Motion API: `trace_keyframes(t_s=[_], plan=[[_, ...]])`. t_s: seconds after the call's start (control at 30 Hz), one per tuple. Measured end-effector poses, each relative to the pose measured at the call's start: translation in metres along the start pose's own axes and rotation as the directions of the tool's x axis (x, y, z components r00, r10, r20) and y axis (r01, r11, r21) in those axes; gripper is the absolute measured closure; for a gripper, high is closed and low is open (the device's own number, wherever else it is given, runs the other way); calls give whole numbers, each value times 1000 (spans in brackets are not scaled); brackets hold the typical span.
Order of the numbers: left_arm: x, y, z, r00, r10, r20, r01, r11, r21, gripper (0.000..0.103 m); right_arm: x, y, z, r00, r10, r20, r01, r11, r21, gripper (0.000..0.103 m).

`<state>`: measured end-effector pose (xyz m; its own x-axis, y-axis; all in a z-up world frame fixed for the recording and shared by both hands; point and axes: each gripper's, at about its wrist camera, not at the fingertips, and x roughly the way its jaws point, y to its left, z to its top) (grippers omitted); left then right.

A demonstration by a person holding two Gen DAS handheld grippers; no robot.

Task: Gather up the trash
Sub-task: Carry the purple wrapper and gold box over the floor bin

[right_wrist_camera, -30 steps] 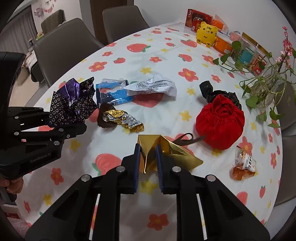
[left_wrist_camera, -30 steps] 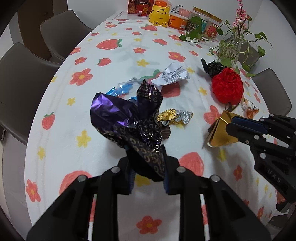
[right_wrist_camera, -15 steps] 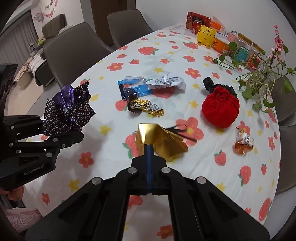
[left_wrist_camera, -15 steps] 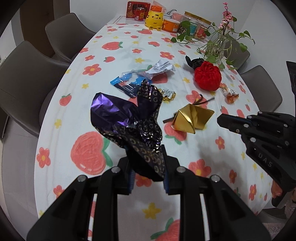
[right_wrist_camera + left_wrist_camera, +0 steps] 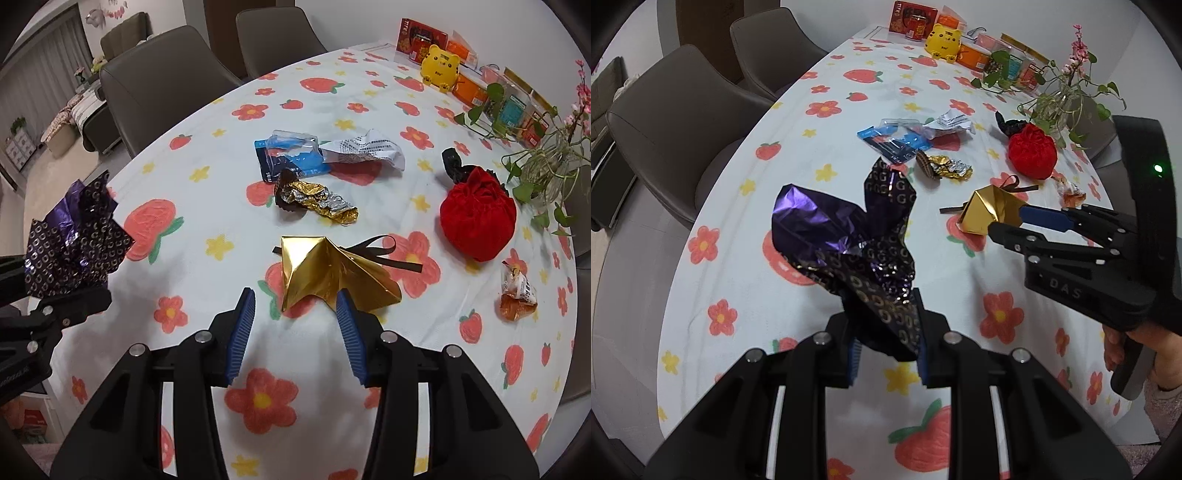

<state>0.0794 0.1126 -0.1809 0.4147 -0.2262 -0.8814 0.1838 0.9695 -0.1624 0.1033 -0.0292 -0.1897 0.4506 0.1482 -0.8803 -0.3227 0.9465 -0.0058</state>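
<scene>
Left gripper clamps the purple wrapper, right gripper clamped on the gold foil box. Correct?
Not quite. The right gripper is open: its jaws have just been opening and the gold foil box lies free on the table, per the right wrist view. The left gripper does clamp the purple wrapper.

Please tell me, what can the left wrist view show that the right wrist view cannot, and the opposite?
Only the left wrist view shows the hand that carries the right gripper. Only the right wrist view shows that gripper's blue pads standing apart, having just been opening, with the gold paper lying on the tablecloth just beyond them, and a room with curtains behind. Both show the left gripper shut on the purple wrapper, the red pouch and the foil wrapper.
</scene>
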Motion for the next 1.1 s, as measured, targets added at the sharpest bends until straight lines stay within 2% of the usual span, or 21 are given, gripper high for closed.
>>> trace_keyframes(t_s=[0.1, 0.13, 0.17, 0.23, 0.57, 0.8, 0.97, 1.1], plan=[[1, 0, -4, 1000, 14, -3, -14, 1000, -6, 79, 16, 0, 4, 1000, -10, -14, 10, 1000, 2, 69], [1, 0, -4, 1000, 19, -4, -19, 1000, -7, 79, 21, 0, 5, 1000, -14, -21, 14, 1000, 1, 79], [2, 1, -5, 1000, 25, -6, -26, 1000, -9, 79, 24, -1, 6, 1000, -13, -25, 14, 1000, 2, 83], [2, 4, -5, 999, 34, -9, -34, 999, -18, 79, 26, -1, 8, 1000, -18, -15, 18, 1000, 2, 86], [-9, 8, -3, 998, 60, 23, -58, 996, -67, 79, 5, 2, 14, 999, 26, 28, -24, 998, -54, 87], [-30, 9, -21, 994, 95, 56, -87, 988, -129, 79, -25, 23, 11, 995, 85, 61, -76, 987, -142, 87], [-57, 26, -53, 985, 151, 84, -127, 962, -241, 79, -45, 64, 4, 985, 163, 62, -140, 952, -270, 87], [-84, 50, -90, 971, 218, 97, -170, 917, -360, 79, -58, 119, -6, 968, 248, 43, -210, 891, -403, 87]])
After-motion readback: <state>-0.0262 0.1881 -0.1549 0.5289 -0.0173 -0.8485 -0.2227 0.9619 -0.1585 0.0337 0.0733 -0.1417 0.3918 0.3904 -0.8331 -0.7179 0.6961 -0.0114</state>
